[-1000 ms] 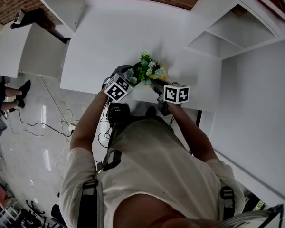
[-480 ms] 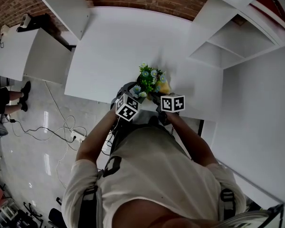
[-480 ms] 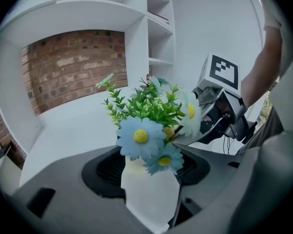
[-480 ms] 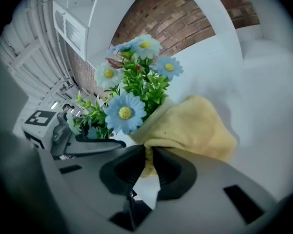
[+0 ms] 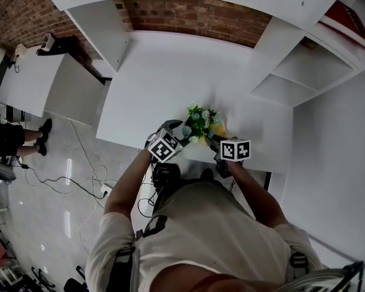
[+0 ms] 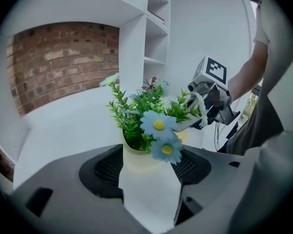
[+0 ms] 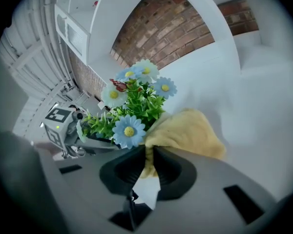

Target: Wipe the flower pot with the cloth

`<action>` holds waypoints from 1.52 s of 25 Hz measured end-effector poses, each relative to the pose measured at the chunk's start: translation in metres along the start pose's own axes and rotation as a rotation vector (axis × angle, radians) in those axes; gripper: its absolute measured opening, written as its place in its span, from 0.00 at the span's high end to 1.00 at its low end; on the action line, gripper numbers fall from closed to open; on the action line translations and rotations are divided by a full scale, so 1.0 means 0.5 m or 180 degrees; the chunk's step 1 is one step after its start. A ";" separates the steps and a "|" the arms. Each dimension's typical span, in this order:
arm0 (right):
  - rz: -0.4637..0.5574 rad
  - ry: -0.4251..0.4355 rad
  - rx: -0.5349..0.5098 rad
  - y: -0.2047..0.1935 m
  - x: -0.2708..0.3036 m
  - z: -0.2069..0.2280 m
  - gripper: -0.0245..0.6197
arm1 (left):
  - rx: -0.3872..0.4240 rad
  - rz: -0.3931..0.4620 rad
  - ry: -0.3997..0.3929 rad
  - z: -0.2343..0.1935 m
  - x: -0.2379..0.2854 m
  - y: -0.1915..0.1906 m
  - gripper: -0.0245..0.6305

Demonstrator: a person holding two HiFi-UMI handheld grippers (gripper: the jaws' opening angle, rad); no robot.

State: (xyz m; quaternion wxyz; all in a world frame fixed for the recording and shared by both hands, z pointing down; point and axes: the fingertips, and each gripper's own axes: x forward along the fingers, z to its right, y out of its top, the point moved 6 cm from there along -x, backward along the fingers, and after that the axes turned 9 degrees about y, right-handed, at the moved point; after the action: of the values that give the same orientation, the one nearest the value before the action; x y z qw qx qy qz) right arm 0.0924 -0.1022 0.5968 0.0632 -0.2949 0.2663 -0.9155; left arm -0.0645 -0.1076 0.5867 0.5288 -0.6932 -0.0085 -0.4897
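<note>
The left tongs (image 6: 151, 156) pinch the flower pot (image 6: 145, 179): the two dark pads sit against opposite sides of its pale, cream-white body just under the rim. From the pot rises a bunch of artificial flowers (image 6: 158, 125), blue daisies with yellow centres among green sprigs. The right tongs (image 7: 149, 156) are pressed together on a fold of the yellow cloth (image 7: 188, 130), which bunches out past the tips and lies against the greenery on the side of the pot away from the left tongs. In the head view the pot's flowers show between the two marker cubes, close to the near edge of the white desk (image 5: 170, 72), with the left tongs coming in from the left and the right tongs from the right, both angled downward. Whether the pot stands on the desk or is held just off it cannot be told. Behind the desk runs a brick wall (image 5: 194, 14), and white shelves (image 5: 292, 84) stand at the right. The person's bare forearms (image 5: 131, 178) reach forward to both tools.
</note>
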 end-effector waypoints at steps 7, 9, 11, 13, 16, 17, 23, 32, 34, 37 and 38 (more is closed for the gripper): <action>-0.0109 -0.0022 -0.0080 0.002 0.012 0.006 0.87 | -0.0122 0.0080 0.0271 0.009 0.037 0.002 0.51; -0.0150 -0.0037 -0.0087 -0.004 0.016 0.006 0.87 | -0.0245 0.0120 0.0349 0.017 0.037 0.001 0.51; -0.0186 -0.0036 -0.0087 -0.012 0.024 0.000 0.87 | -0.0402 0.0127 0.0432 0.022 0.031 -0.002 0.51; -0.0228 -0.0030 -0.0094 -0.020 0.032 -0.007 0.87 | -0.0539 0.0101 0.0527 0.029 0.022 -0.006 0.52; -0.0267 -0.0037 -0.0106 -0.027 0.032 -0.013 0.87 | -0.0673 0.0069 0.0598 0.043 0.009 -0.010 0.52; -0.0268 -0.0045 -0.0110 -0.025 0.032 -0.014 0.87 | -0.0708 0.0059 0.0596 0.045 0.004 -0.010 0.52; -0.0164 -0.0168 -0.0099 0.007 0.024 -0.004 0.87 | -0.0847 0.0041 0.0411 0.051 -0.014 -0.012 0.55; 0.0047 -0.0108 -0.0076 0.026 -0.012 -0.009 0.87 | -0.0242 -0.0076 0.0366 0.033 -0.004 -0.017 0.58; 0.0013 -0.0105 -0.0085 0.012 -0.007 -0.020 0.87 | -0.0299 -0.0060 0.0415 0.040 0.000 -0.020 0.57; -0.0021 -0.0079 -0.0098 -0.001 -0.001 -0.032 0.87 | -0.0494 0.0009 0.0572 0.048 -0.001 -0.026 0.58; -0.0036 -0.0076 -0.0102 -0.006 0.000 -0.036 0.87 | -0.0558 0.0015 0.0608 0.050 0.000 -0.026 0.58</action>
State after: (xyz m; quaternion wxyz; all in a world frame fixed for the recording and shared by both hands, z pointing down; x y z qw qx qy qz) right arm 0.0823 -0.0918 0.5861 0.0564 -0.3082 0.2784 -0.9079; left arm -0.0546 -0.0831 0.5970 0.4656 -0.6870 0.0864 -0.5511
